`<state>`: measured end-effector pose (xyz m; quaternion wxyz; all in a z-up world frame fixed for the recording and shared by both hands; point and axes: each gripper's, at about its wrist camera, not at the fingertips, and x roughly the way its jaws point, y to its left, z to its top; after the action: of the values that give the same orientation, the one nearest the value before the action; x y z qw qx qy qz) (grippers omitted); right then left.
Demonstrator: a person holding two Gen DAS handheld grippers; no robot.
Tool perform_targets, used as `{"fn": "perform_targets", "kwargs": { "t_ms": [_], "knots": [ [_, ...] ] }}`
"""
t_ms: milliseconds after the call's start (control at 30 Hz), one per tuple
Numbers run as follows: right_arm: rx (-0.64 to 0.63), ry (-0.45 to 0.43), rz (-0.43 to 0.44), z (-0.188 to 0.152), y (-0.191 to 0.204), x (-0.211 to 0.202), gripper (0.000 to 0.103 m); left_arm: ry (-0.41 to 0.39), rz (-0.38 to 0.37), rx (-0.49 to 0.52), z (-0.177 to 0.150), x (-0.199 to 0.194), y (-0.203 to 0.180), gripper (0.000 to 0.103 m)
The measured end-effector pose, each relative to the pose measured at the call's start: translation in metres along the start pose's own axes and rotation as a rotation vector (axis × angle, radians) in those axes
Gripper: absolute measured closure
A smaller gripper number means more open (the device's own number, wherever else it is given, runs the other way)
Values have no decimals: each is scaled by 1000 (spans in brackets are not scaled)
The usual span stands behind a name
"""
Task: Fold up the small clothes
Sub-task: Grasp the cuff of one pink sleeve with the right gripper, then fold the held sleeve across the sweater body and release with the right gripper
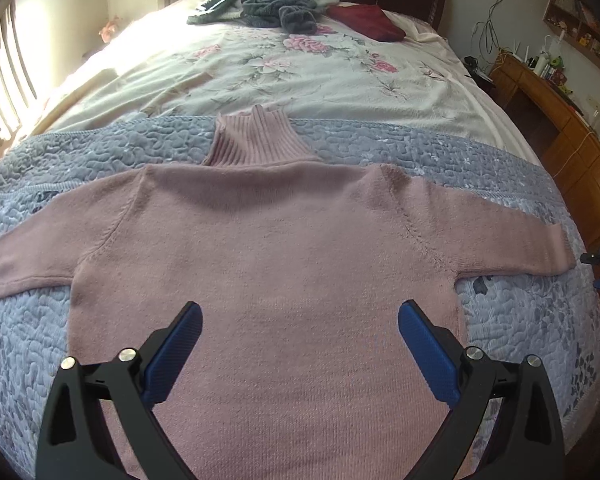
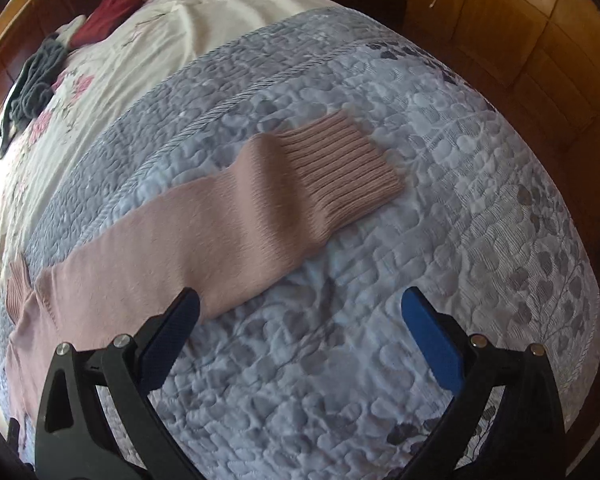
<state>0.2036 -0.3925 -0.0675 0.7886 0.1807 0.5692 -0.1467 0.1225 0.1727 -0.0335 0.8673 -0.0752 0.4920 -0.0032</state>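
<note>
Pink knit sweater (image 1: 268,248) lies flat, sleeves spread, on the blue-grey quilt (image 1: 520,320). Left gripper (image 1: 300,320) hovers spread wide above its body; right gripper (image 2: 300,308), also spread and empty, is beside the ribbed cuff (image 2: 340,168).

Fuzzy knit sweater (image 1: 260,248) (ribbed cuffs); puckered quilted bedspread (image 2: 340,360).

The right gripper (image 2: 300,304) hangs over the blue-grey quilt (image 2: 420,240) with its jaws spread wide and nothing between them. A pink sweater sleeve (image 2: 228,216) lies flat on the quilt, running from the lower left up to its ribbed cuff (image 2: 348,160) near the quilt's middle. Toward the bed's far end lie a floral sheet (image 2: 172,40), a grey garment (image 2: 36,84) and a dark red cloth (image 2: 104,20).
</note>
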Motion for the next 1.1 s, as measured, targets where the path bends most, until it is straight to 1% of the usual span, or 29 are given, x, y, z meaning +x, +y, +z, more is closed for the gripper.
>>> {"fn": "perform_targets", "kwargs": {
  "t_ms": [100, 167, 233, 267, 300, 367, 433, 467, 500, 533, 567, 600, 633, 700, 733, 767, 833, 900, 1000, 1100],
  "knots": [
    [86, 44, 36, 18, -26, 25, 4, -2, -7, 7, 14, 16, -14, 4],
    [110, 55, 36, 24, -35, 37, 4, 3, -2, 8, 20, 27, -19, 4],
    [116, 68, 46, 27, -37, 47, 6, 11, 5, 6, 23, 37, -21, 4],
    [118, 74, 62, 29, -38, 52, 12, 12, 8, 3, 24, 41, -21, 4],
    [125, 83, 77, 31, -38, 56, 22, 14, 14, 1, 25, 44, -21, 4],
    [144, 97, 101, 34, -39, 63, 28, 16, 26, -4, 25, 49, -19, 4],
    [158, 85, 122, 37, -38, 65, 40, 17, 33, -6, 24, 52, -17, 4],
    [165, 80, 138, 38, -38, 64, 53, 18, 34, -6, 24, 53, -17, 4],
    [173, 73, 173, 40, -38, 64, 81, 19, 33, -7, 24, 54, -16, 4],
    [185, 73, 216, 43, -39, 63, 94, 21, 31, -10, 24, 54, -15, 4],
    [200, 62, 253, 44, -41, 59, 94, 26, 24, -17, 23, 54, -13, 4],
    [199, 32, 267, 45, -42, 52, 94, 32, 15, -29, 23, 55, -10, 4],
    [178, -2, 261, 45, -42, 44, 94, 36, 7, -47, 23, 56, -7, 4],
    [146, -47, 219, 44, -45, 30, 95, 43, -7, -84, 22, 56, 1, 4],
    [151, -51, 198, 42, -49, 28, 95, 46, -10, -98, 22, 57, 5, 5],
    [165, -38, 179, 41, -54, 30, 95, 49, -12, -106, 21, 58, 8, 5],
    [169, 8, 134, 36, -58, 42, 95, 61, -6, -107, 19, 59, 13, 5],
    [161, 7, 114, 31, -57, 45, 94, 71, 8, -98, 16, 60, 16, 5],
    [143, -50, 136, 26, -46, 30, 95, 73, 17, -85, 14, 57, 22, 5],
    [76, -121, 183, 22, -16, 4, 95, 54, 39, -60, 13, 50, 29, 5]
  ]
}}
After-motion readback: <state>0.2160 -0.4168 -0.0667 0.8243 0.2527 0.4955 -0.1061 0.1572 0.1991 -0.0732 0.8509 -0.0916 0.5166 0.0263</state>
